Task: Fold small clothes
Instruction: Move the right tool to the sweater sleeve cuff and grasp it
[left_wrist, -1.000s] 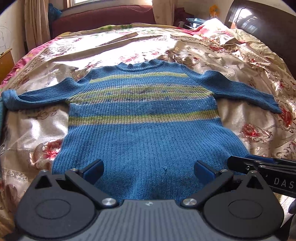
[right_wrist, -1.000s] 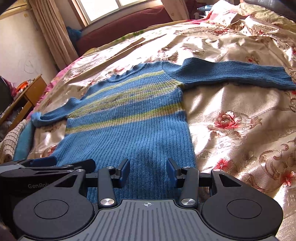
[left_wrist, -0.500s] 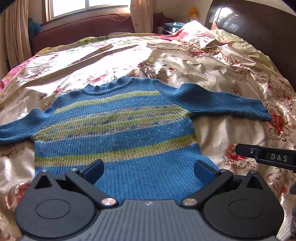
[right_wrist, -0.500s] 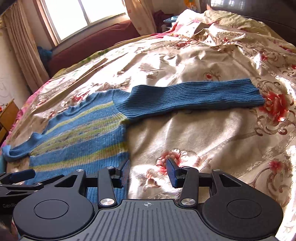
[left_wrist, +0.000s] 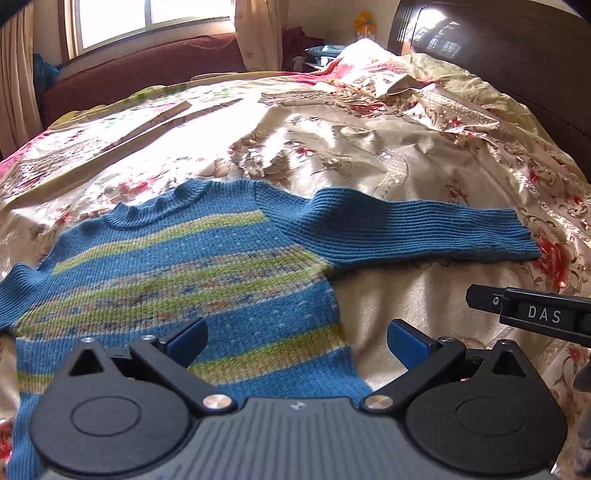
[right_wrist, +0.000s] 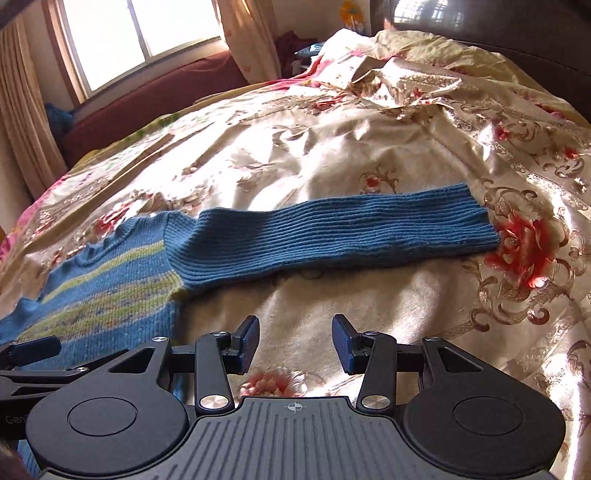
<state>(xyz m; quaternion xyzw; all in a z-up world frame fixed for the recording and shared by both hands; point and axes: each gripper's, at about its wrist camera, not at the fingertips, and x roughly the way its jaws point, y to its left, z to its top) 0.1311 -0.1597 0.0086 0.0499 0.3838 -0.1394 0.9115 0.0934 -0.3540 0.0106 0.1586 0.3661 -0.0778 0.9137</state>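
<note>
A floral bedspread is seen under both tools. The left gripper and right gripper are held apart, empty. The blue sweater is laid flat, neck toward the window, its sleeve stretched rightward.

Home bedroom: floral bedspread, dark wooden headboard, curtained window.

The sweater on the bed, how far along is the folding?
Done: the striped sweater lies flat on the floral bedspread, its right sleeve stretched sideways. In hand: nothing; the left gripper and right gripper are open and empty. Left: every fold.
</note>
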